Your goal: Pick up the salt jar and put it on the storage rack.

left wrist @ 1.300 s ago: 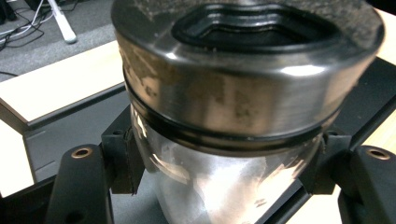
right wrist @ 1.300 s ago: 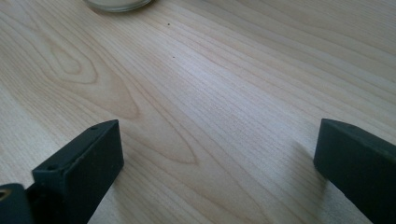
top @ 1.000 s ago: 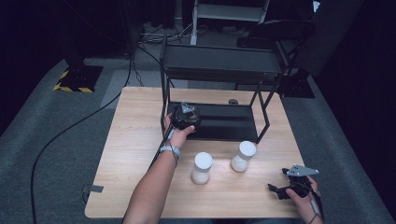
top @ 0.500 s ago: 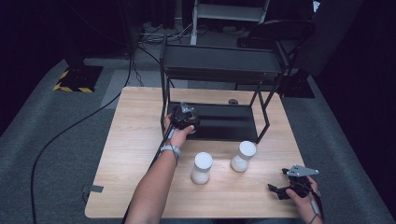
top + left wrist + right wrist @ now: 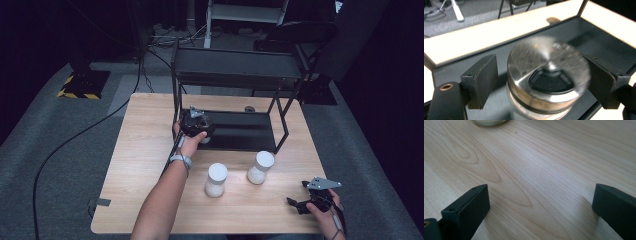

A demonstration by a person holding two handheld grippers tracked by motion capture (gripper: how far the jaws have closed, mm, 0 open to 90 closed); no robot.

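Note:
A jar with a shiny metal lid (image 5: 549,75) stands on the black lower shelf (image 5: 599,37) of a rack. My left gripper (image 5: 541,80) straddles that lid. Its jaws have just been opening, and a gap shows between each pad and the lid, so the jar stands free. In the high view the left gripper (image 5: 196,123) is at the shelf's front left corner. My right gripper (image 5: 299,204) rests low near the table's front right edge. It is open, with bare wood between its pads (image 5: 471,207).
Two white-lidded jars (image 5: 216,179) (image 5: 260,167) stand on the wooden table (image 5: 145,150) in front of the black two-tier rack (image 5: 235,67). A small dark round spot (image 5: 249,108) lies behind the rack. A black cable (image 5: 75,140) runs across the floor at the left.

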